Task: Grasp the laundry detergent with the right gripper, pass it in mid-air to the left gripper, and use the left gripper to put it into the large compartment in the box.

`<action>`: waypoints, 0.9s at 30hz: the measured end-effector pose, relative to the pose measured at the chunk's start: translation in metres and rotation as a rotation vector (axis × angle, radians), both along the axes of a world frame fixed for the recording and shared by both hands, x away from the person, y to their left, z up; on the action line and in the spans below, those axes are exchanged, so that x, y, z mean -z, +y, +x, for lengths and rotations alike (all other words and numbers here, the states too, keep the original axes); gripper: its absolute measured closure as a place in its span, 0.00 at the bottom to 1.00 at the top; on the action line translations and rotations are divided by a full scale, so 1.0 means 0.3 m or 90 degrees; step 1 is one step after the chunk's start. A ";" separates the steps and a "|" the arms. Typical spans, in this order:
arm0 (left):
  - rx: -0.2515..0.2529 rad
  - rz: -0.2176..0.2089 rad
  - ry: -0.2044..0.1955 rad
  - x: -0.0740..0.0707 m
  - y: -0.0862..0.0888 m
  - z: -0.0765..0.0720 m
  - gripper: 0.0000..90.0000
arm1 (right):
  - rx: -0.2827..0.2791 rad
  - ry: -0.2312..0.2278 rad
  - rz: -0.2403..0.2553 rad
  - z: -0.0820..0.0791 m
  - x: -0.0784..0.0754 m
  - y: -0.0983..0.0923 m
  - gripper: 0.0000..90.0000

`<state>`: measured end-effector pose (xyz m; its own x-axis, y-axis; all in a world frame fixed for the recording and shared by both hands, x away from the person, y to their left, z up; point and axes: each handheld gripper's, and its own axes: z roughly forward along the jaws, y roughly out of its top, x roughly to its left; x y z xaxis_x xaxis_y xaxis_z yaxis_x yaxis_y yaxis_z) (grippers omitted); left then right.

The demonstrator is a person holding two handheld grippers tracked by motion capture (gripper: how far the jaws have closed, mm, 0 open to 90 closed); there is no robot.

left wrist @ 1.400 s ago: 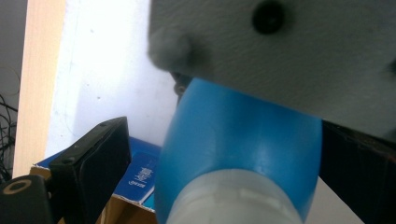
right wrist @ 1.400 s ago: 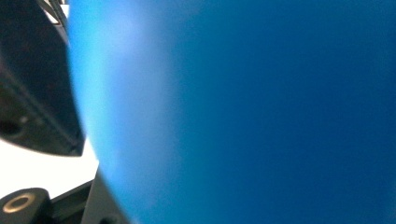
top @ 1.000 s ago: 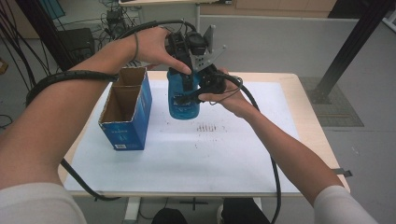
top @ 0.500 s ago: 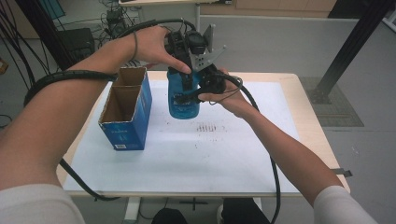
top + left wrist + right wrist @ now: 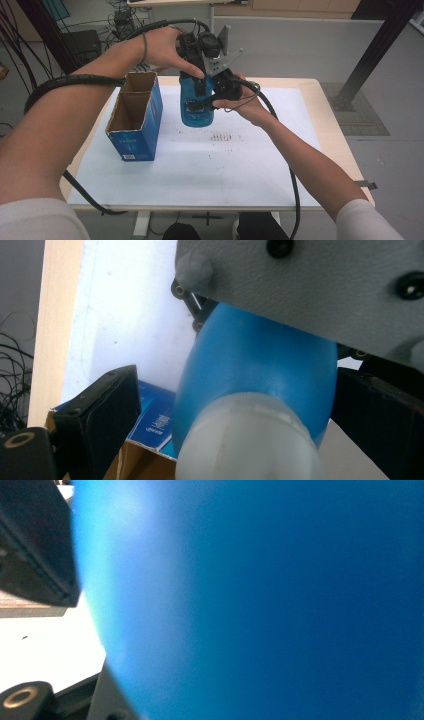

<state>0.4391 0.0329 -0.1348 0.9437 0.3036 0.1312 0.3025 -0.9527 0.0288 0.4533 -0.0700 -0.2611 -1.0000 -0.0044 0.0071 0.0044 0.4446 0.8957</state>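
I am holding a blue plastic bottle (image 5: 196, 102) above the bench (image 5: 310, 100), right of the open box (image 5: 134, 116). My right hand-held gripper (image 5: 200, 102) is clamping its smooth, probably slippery body; my left hand-held gripper (image 5: 199, 75) is straddling its pale neck, grip unclear.

Open blue cardboard box (image 5: 134, 117) standing upright on white sheet (image 5: 200, 170) covering bench (image 5: 327, 115); black cables (image 5: 20, 45) lying on floor behind.

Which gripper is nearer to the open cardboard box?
Left. The left gripper is over the blue bottle beside the cardboard box; the right gripper grips the bottle's far side.
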 end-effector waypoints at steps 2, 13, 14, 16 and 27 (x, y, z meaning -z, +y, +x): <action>0.001 -0.001 0.000 -0.001 0.001 -0.001 0.08 | 0.002 -0.003 -0.001 -0.001 0.000 0.000 0.50; 0.003 0.000 -0.004 -0.006 0.002 -0.003 0.08 | -0.003 -0.001 0.000 -0.004 0.002 0.005 0.50; 0.006 0.004 -0.003 -0.007 0.003 -0.002 0.08 | -0.004 -0.001 0.000 -0.004 0.002 0.005 0.50; 0.004 0.002 -0.003 -0.005 0.003 -0.004 0.08 | -0.002 -0.001 0.000 -0.005 0.002 0.006 0.50; 0.005 -0.001 -0.002 -0.003 0.007 -0.002 0.08 | -0.005 0.000 -0.001 -0.002 0.006 0.009 0.50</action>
<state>0.4384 0.0349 -0.1339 0.9458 0.2955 0.1343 0.2941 -0.9553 0.0307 0.4527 -0.0673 -0.2629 -0.9999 -0.0126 0.0071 0.0007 0.4463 0.8949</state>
